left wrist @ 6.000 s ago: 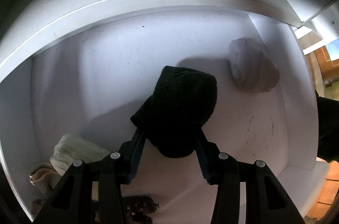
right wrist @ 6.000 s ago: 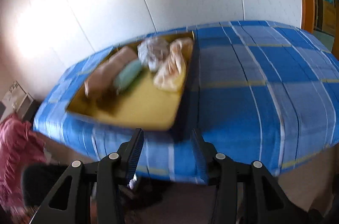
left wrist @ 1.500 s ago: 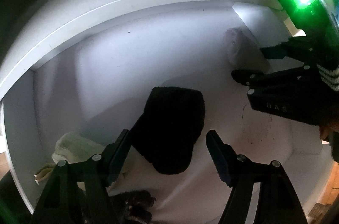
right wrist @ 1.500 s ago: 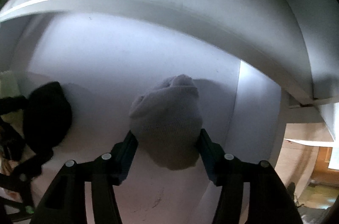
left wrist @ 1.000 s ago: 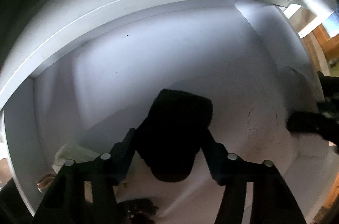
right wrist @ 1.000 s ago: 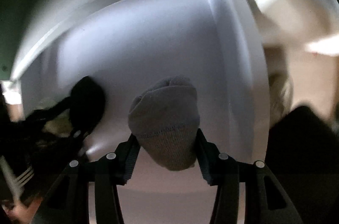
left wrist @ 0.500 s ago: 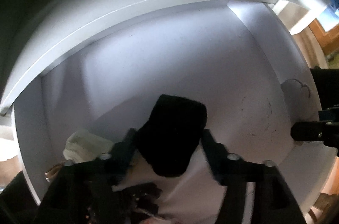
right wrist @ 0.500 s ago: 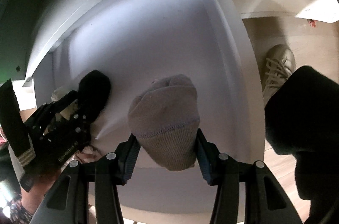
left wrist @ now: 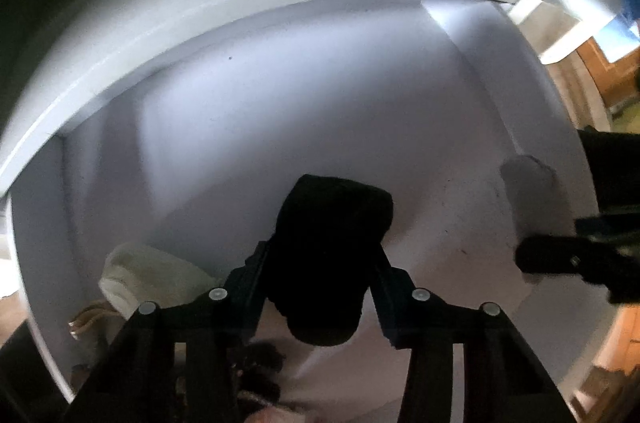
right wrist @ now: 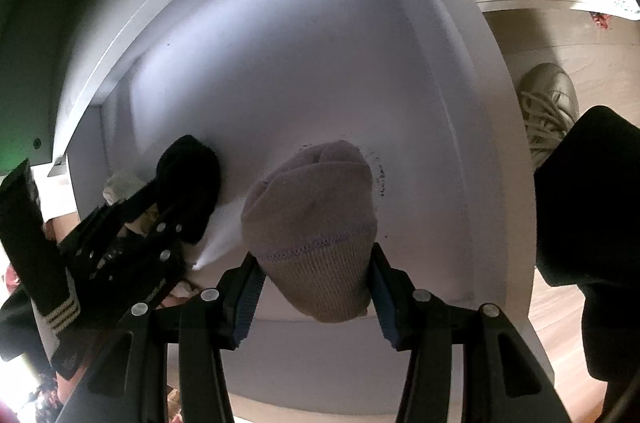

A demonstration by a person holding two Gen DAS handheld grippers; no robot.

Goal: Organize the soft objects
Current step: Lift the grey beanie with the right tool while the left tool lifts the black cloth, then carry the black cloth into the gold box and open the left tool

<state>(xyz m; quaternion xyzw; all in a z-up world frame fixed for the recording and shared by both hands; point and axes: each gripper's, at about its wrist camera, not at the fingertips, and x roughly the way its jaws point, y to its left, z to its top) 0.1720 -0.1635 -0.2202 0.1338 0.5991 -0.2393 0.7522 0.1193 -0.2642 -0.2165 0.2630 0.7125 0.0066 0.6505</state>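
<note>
At the shelf's (left wrist: 320,127) left edge lies a cream sock roll (left wrist: 148,275). The left hand-held gripper (left wrist: 320,287) pinches a black sock roll (left wrist: 332,247) mid-shelf. The right hand-held gripper (right wrist: 316,283) pinches a grey sock roll (right wrist: 312,215) by its ribbed cuff near the right edge. Both rolls look light and squashy, best held across the middle.
</note>
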